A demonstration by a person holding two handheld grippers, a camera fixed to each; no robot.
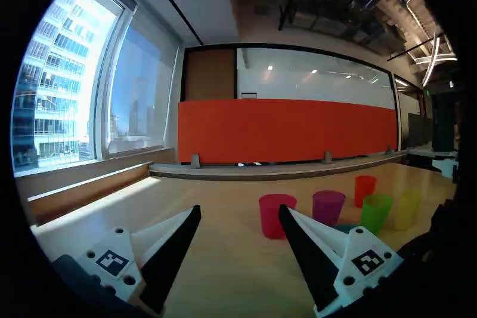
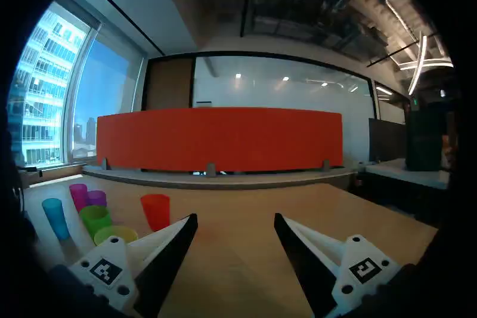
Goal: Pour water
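On the table (image 1: 226, 276), near edge: left gripper (image 1: 238, 209) spread wide, nothing between its fingers. Right gripper (image 2: 235, 218) the same, wide and empty. Both hover low over bare wood, facing the far orange screen (image 1: 286, 130).

Cups stand upright in a tight cluster between the two grippers, right of the left one and left of the right one: pink cup (image 1: 278, 215), purple cup (image 1: 328, 206), green cup (image 1: 375, 212), yellow cup (image 1: 408, 208), red cup (image 1: 364, 190), blue cup (image 2: 55, 218). Cannot tell which holds water; no interior is visible from this low angle.

Risks, as judged:
- Cups sit close together, so a wide claw closing on one may clip its neighbour and topple it.
- They look light, so a hard squeeze could buckle a wall and slop water.
- With the source cup unidentified, picking an empty one wastes the pour.
- Tilting too fast overshoots the receiving rim and wets the wood.
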